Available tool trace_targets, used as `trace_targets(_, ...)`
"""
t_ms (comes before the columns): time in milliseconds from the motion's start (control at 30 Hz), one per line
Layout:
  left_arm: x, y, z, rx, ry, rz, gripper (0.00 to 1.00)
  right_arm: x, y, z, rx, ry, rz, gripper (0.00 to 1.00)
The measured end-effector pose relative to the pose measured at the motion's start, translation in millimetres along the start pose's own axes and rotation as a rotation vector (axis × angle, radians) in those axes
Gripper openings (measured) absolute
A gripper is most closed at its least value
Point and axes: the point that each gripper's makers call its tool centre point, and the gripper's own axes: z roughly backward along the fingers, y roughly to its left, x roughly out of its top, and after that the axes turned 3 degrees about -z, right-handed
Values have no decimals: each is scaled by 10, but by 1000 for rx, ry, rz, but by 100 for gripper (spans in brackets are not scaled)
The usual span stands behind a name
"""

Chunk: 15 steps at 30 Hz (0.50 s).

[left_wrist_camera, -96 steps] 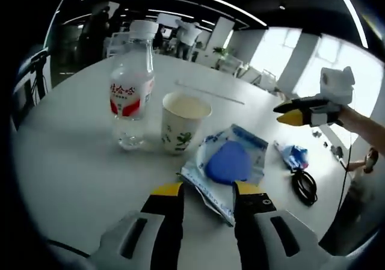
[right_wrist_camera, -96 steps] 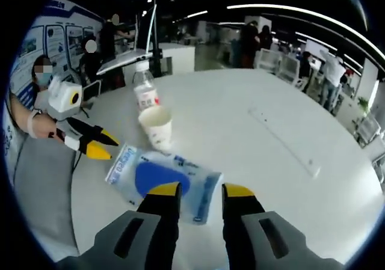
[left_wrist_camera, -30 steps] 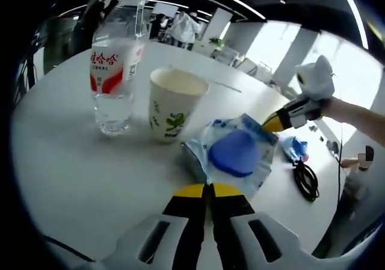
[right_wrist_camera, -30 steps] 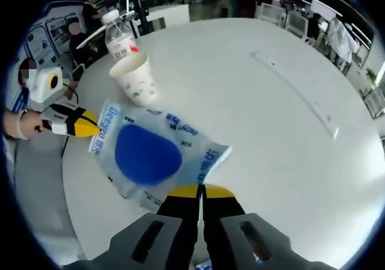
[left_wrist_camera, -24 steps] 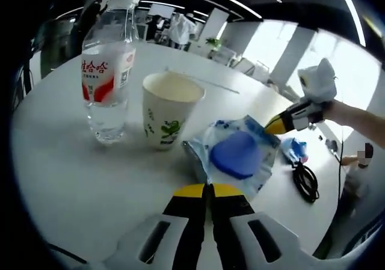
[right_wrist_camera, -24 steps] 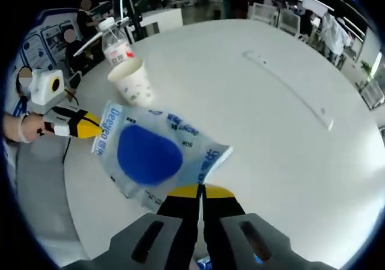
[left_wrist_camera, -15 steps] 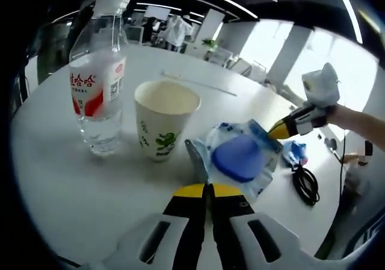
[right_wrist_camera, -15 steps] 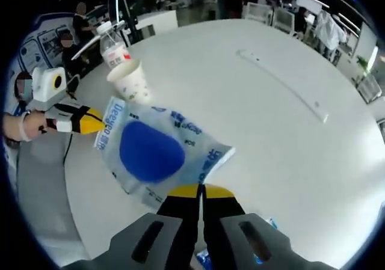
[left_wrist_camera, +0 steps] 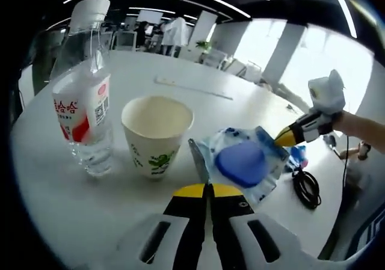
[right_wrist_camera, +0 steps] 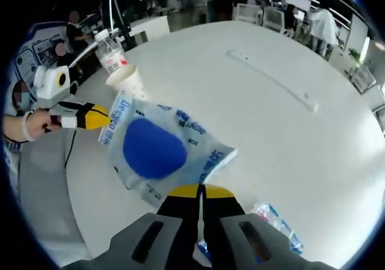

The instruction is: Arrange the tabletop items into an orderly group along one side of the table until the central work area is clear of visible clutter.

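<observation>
Pouch (right_wrist_camera: 157,153) stretched between left gripper (left_wrist_camera: 207,189) and right gripper (right_wrist_camera: 200,190), both clamped on opposite edges; cup (left_wrist_camera: 156,135) just beside, left of pouch.

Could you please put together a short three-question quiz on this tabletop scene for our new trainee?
1. True or false: the paper cup stands between the water bottle and the blue packet.
2. What is each gripper shut on?
A. the cup
B. the blue packet
C. the black cable
3. Fill in: the water bottle's cap is ____ in colour.

Key:
1. True.
2. B. The left gripper and the right gripper each pinch an edge of it.
3. White.
</observation>
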Motion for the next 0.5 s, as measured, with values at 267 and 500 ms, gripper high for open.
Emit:
trace_targets(267, 131, -15, -101, -10, -10, -24, 0, -74, -52, 62, -11, -18, -46, 0)
trace_targets(500, 237, -20, -193, -14, -19, -38, 0, -173, -49, 93, -18, -33, -81, 0)
